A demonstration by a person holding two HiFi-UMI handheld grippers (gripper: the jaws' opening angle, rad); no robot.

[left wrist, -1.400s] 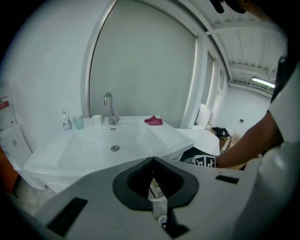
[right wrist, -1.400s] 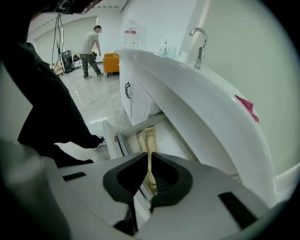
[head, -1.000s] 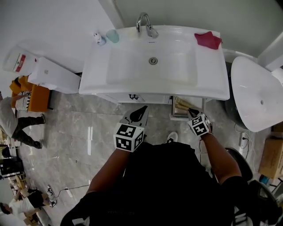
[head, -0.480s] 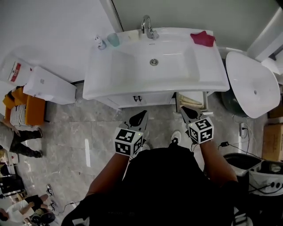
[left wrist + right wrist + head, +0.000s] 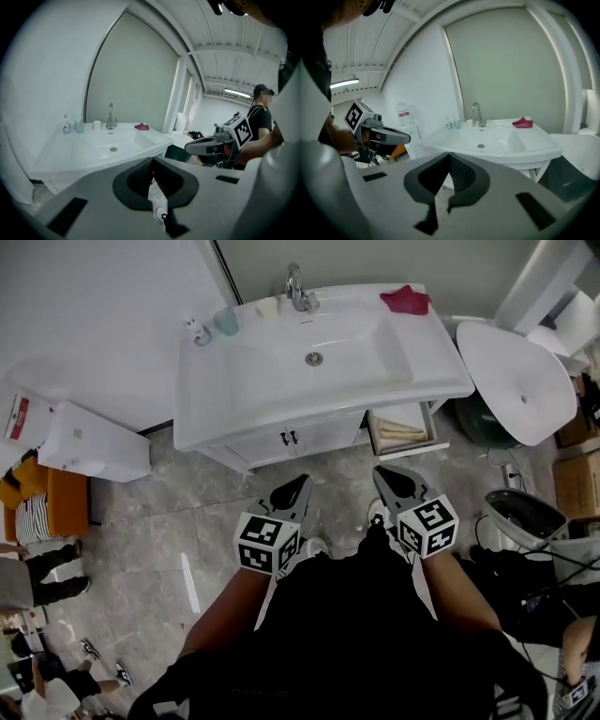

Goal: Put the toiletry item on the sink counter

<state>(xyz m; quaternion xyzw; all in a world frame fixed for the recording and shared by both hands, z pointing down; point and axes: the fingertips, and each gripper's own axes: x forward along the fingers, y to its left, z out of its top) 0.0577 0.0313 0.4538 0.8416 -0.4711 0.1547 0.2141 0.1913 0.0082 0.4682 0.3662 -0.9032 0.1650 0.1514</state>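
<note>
bottle (image 5: 197,331) on counter (image 5: 220,404), well apart from right claw (image 5: 385,477)

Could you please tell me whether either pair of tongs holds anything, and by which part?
Nothing is held: the left tongs and right tongs are both shut and empty.

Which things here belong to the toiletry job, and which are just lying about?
Job: sink counter; small bottle; teal cup; white cup; left gripper and right gripper, both shut, empty.
Lying about: red cloth; spare basin; white box.
</note>
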